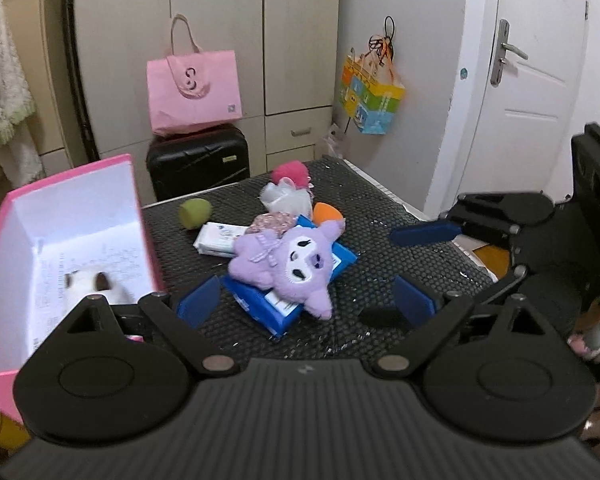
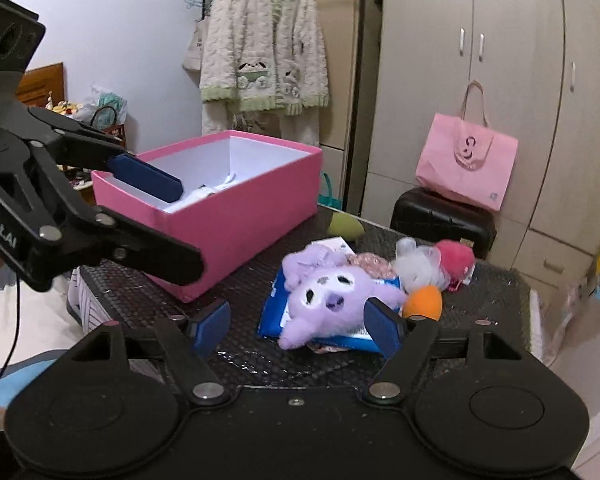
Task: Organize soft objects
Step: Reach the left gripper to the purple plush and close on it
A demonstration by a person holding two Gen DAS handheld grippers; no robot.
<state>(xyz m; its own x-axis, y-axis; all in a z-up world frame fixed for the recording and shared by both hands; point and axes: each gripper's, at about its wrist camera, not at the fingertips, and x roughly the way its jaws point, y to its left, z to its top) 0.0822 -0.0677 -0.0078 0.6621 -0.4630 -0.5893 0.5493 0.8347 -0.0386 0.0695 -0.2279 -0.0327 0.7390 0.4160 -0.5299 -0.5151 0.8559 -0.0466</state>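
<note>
Purple plush (image 1: 288,264) is flopped face-up on a blue packet (image 1: 284,304) in the middle of the dark mesh surface (image 1: 380,208), with an orange ball (image 1: 327,213) and a pink pom-pom (image 1: 290,172) just behind it. The pink box (image 1: 16,216) sits to its left with something white inside. Both the left gripper (image 1: 306,300) and right gripper (image 2: 298,322) are spread wide, holding nothing.
</note>
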